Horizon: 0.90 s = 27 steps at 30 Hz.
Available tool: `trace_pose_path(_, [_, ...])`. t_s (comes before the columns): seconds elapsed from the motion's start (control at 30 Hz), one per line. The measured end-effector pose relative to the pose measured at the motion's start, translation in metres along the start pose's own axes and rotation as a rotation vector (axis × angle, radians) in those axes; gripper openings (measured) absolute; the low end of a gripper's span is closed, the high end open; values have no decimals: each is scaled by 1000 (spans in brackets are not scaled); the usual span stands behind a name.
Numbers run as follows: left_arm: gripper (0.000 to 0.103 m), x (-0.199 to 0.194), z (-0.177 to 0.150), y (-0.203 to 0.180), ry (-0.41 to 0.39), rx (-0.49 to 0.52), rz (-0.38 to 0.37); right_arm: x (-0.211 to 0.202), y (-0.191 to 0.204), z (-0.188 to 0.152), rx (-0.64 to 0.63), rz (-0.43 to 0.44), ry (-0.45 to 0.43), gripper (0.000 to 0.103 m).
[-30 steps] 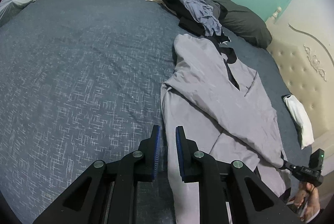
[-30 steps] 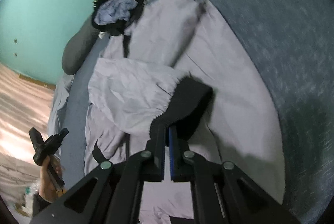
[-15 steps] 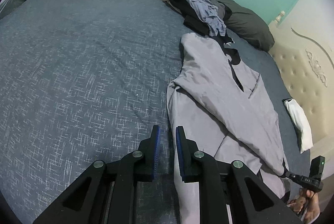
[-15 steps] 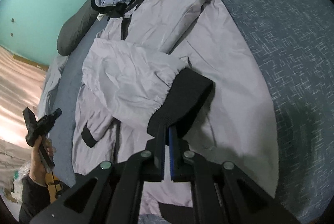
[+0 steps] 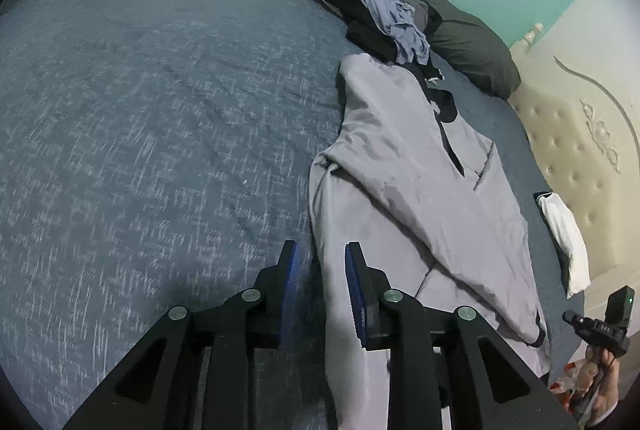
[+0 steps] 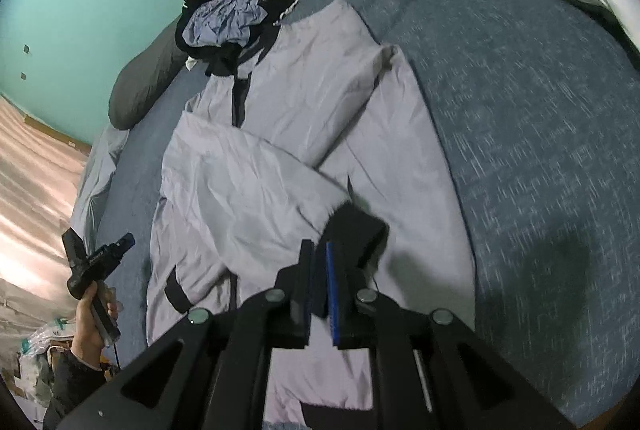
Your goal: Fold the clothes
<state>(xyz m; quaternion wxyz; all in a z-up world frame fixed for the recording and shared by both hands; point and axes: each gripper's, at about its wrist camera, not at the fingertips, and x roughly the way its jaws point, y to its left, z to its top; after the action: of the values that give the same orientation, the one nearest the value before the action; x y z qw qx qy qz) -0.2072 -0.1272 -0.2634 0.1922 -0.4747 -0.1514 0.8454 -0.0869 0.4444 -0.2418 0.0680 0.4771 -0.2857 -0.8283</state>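
A pale grey, thin-fabric jacket with black cuffs and collar [image 6: 280,165] lies spread lengthwise on the dark blue woven bedspread [image 5: 140,129], its collar end just below a heap of black and blue clothes [image 5: 372,1]; the step in hand looks like folding a sleeve across the jacket's body. The right gripper [image 6: 318,284] is nearly closed, its blue pads pinching the black ribbed sleeve cuff [image 6: 354,234] and holding it above the jacket's middle; the left gripper [image 5: 320,290] has its jaws opening, straddling the jacket's near edge without the pads pressing on it, so it grips nothing. Next, I judge, the cuff must be laid flat on the jacket and let go, while the left closes on that edge for the following fold. Only the right wrist view shows the held cuff and the second sleeve's cuff; only the left wrist view shows the cream tufted headboard [image 5: 568,149] beyond the jacket.
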Motion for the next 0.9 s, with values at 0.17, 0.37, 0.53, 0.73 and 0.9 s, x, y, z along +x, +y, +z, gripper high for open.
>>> trace_pose_path(0.17, [27, 25, 22, -6, 23, 56, 19, 10, 1, 6, 16, 22, -13, 6])
trace_pose_path(0.37, [27, 62, 45, 2, 65, 129, 100, 23, -4, 8, 27, 35, -7, 6])
trace_pose_path(0.53, [27, 85, 46, -1, 95, 198, 98, 34, -10, 13, 43, 37, 0, 6])
trace_pose_path(0.73, [27, 91, 47, -13, 58, 243, 63, 42, -13, 16, 52, 48, 4, 6])
trace_pose_path(0.9, [26, 102, 48, -23, 69, 312, 103, 46, -14, 14, 60, 56, 10, 6])
